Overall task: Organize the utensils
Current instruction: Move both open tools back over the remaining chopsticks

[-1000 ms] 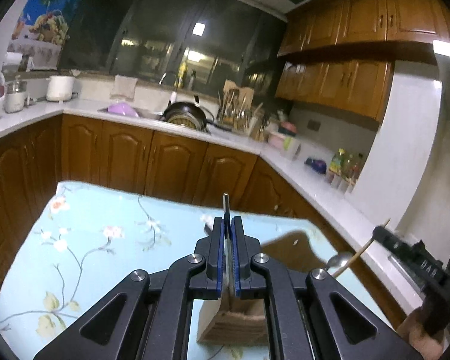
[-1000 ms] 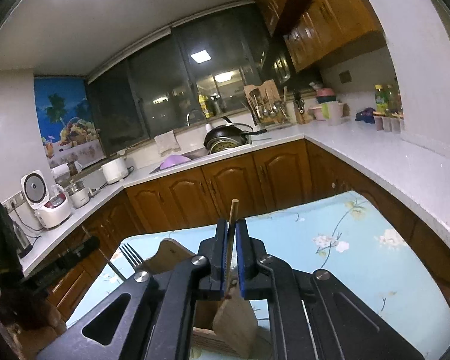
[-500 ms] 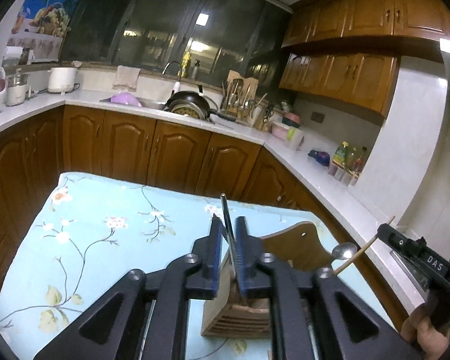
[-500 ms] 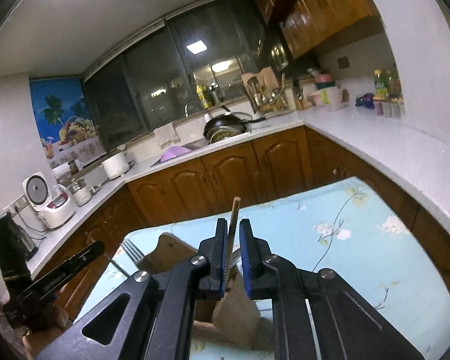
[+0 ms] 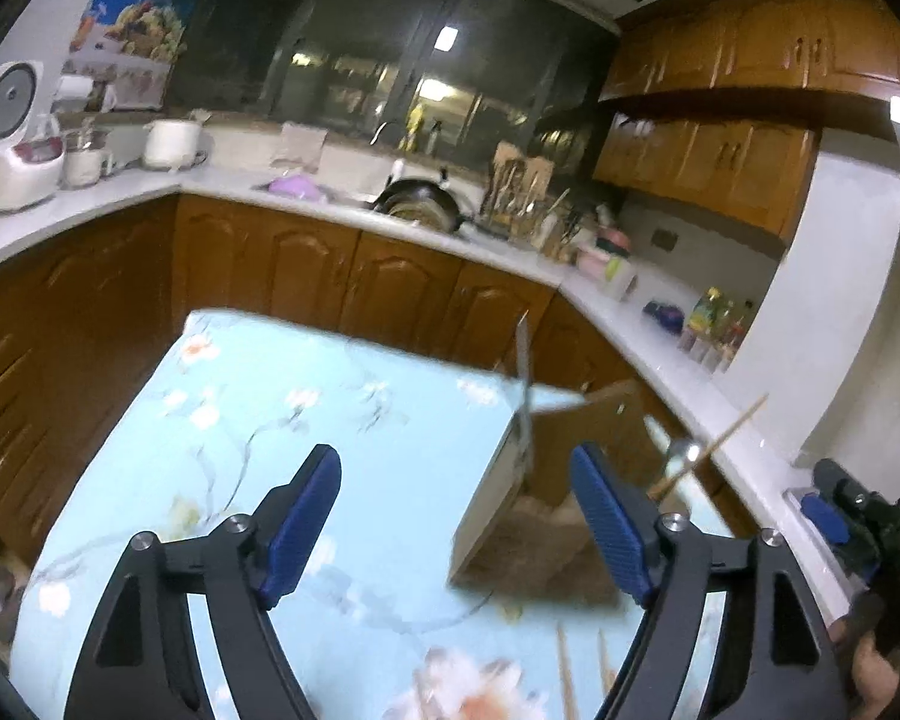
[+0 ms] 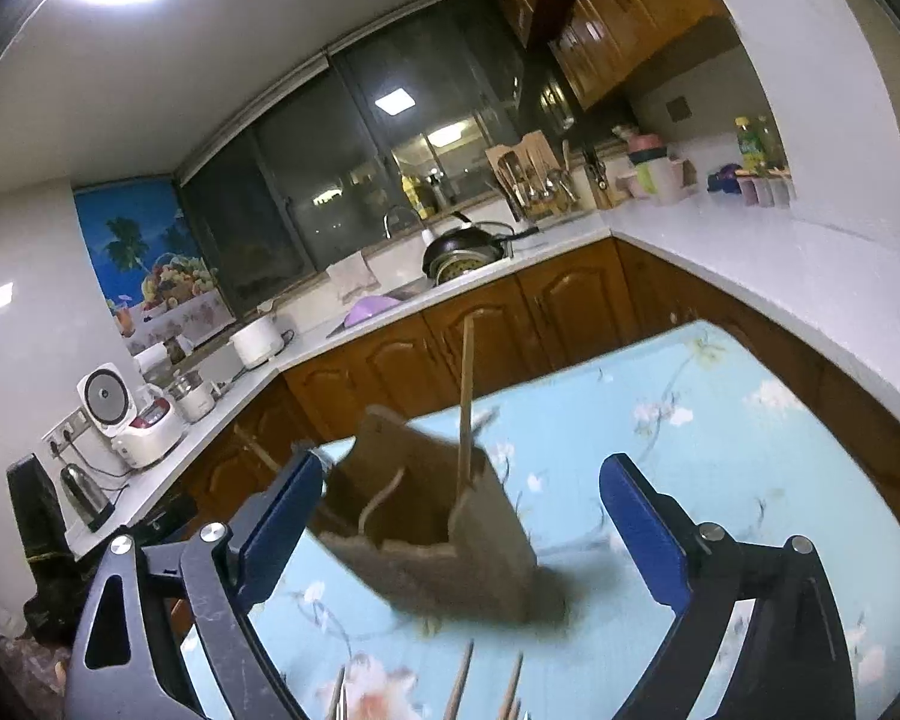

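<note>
Wooden holder (image 6: 450, 534) seemingly keeps its utensils; left gripper (image 5: 456, 519), right gripper (image 6: 468, 531) opening, empty.

Left gripper (image 5: 453, 516) jaws opening wide, nothing gripped, right gripper (image 6: 462, 531) jaws opening wide, nothing gripped

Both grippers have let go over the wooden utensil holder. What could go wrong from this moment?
1. The wooden holder looks tilted and blurred, so it may tip and spill the chopstick standing in it.
2. The left gripper and right gripper are opening close to the holder, so a finger could knock it.
3. Loose chopsticks on the tablecloth could be swept off.
</note>
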